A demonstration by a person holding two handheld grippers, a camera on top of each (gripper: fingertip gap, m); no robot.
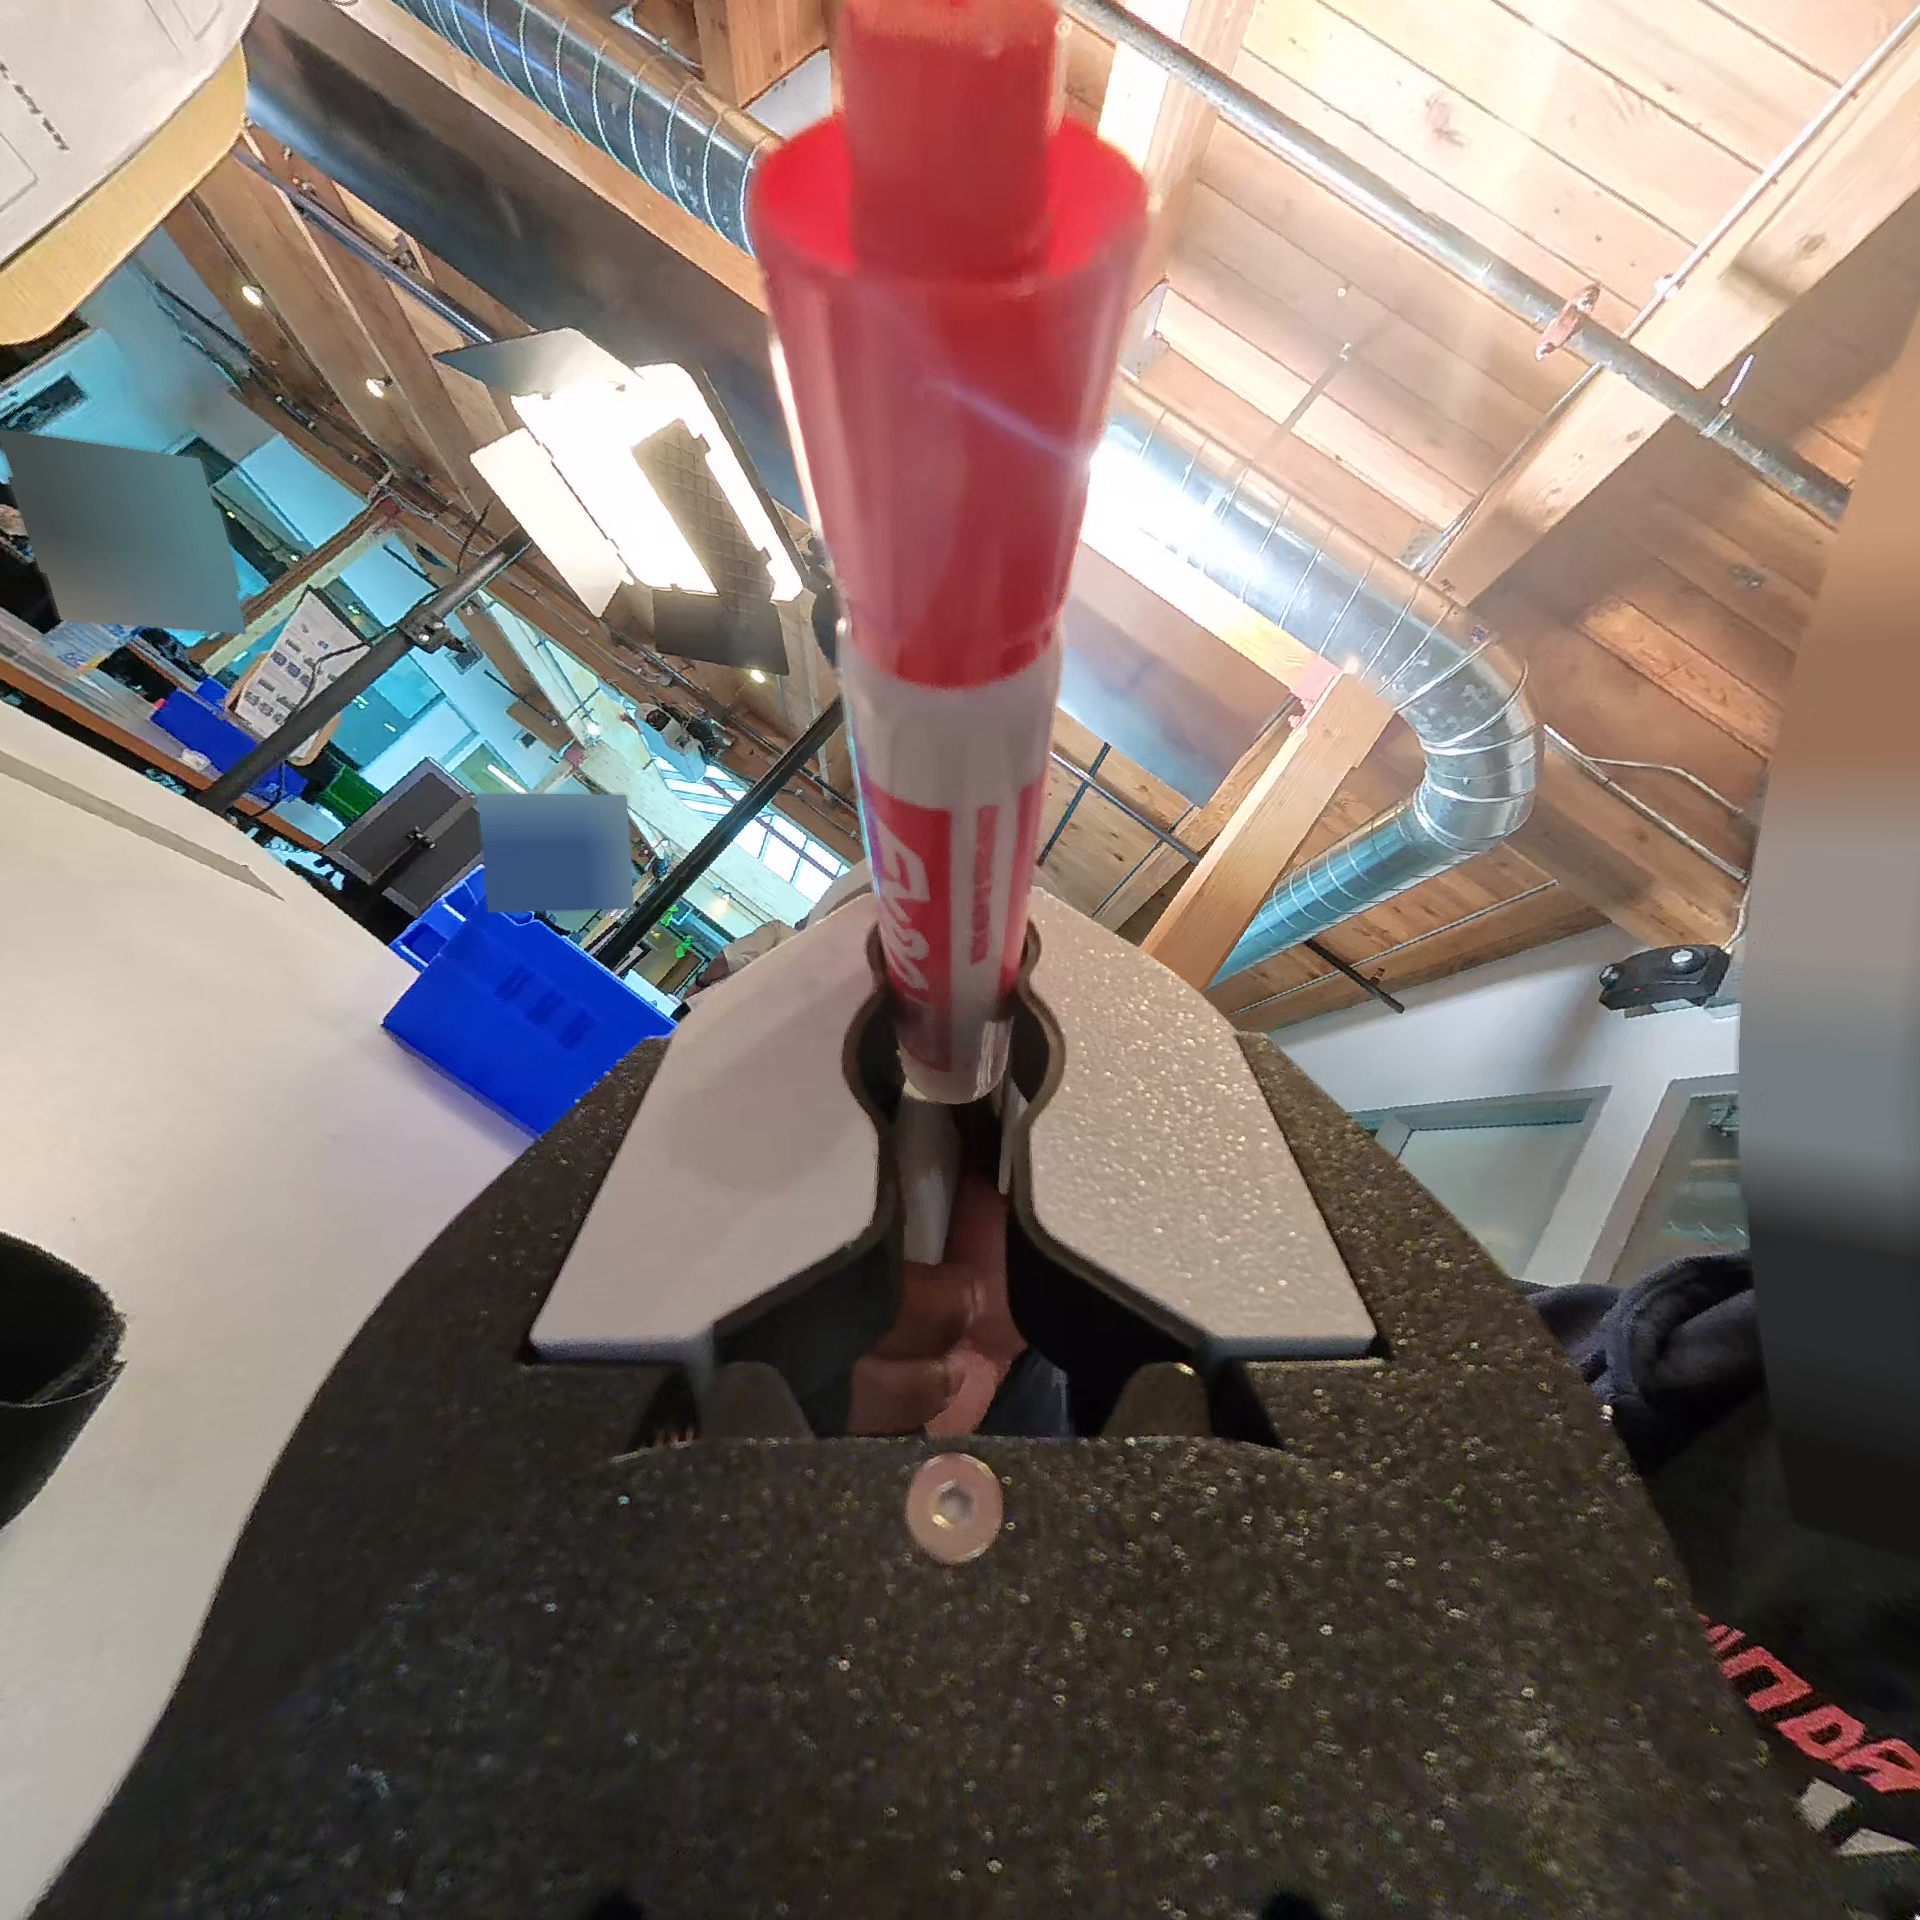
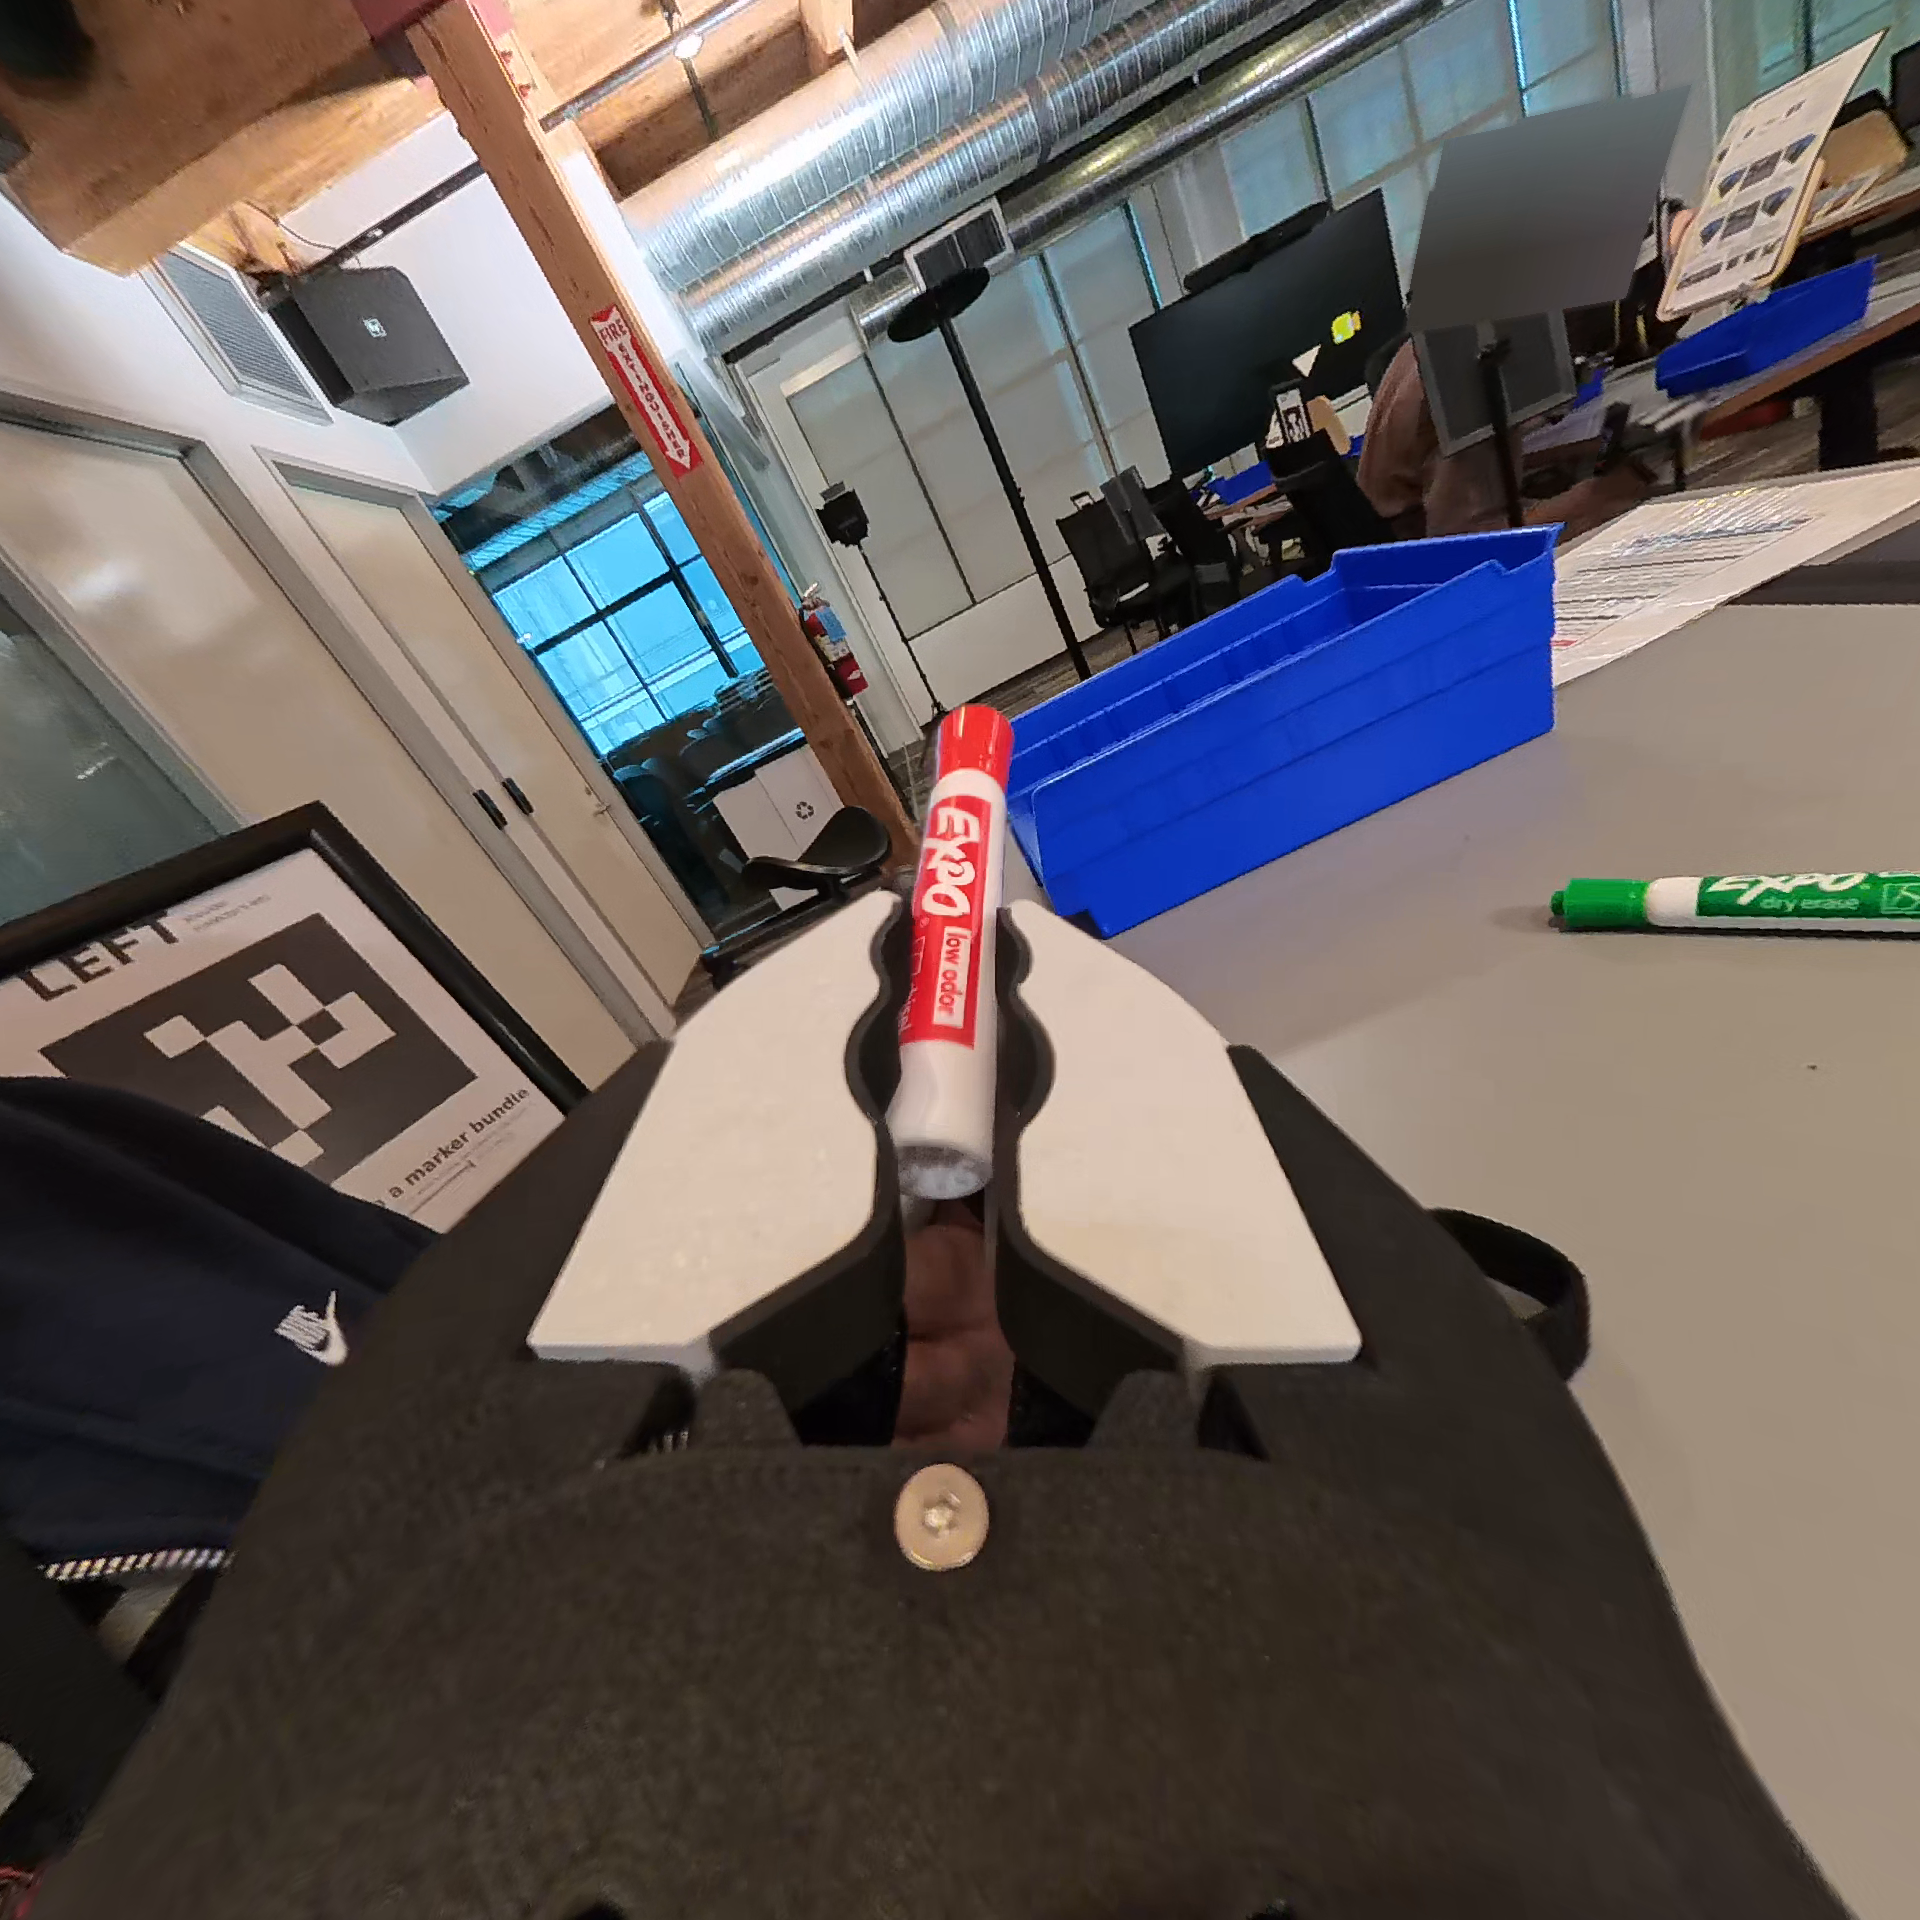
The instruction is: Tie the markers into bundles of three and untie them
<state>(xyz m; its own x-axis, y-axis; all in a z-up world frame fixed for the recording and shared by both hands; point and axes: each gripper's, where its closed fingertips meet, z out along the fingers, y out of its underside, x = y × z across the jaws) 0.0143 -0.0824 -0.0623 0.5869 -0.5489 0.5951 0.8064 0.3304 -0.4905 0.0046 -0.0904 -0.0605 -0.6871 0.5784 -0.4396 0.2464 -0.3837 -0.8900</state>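
Markers here are light, rigid plastic tubes with smooth, rather slippery barrels, so I judge the best hold is across the barrel near its middle, seated in the tool's notch, not on the tapered cap.

In the left wrist view a red marker (image 1: 951, 582) stands almost upright, cap toward 12 o'clock, its white barrel end sunk in the rounded notch of the left tool (image 1: 951, 1023). The fingers are nearly closed and clamp the barrel on both sides. Something red at the very top overlaps the cap; I cannot tell what it is.

In the right wrist view another red marker (image 2: 951, 935) points to 12 o'clock, lying along the gap of the right tool (image 2: 945, 997), pinched between the wavy inner edges, jaws narrowed to the barrel's width. A green marker (image 2: 1745, 899) lies flat on the grey table (image 2: 1558, 1195) at 3 o'clock, well apart, near a blue bin (image 2: 1299, 727) at 1 o'clock. No tie is visible.
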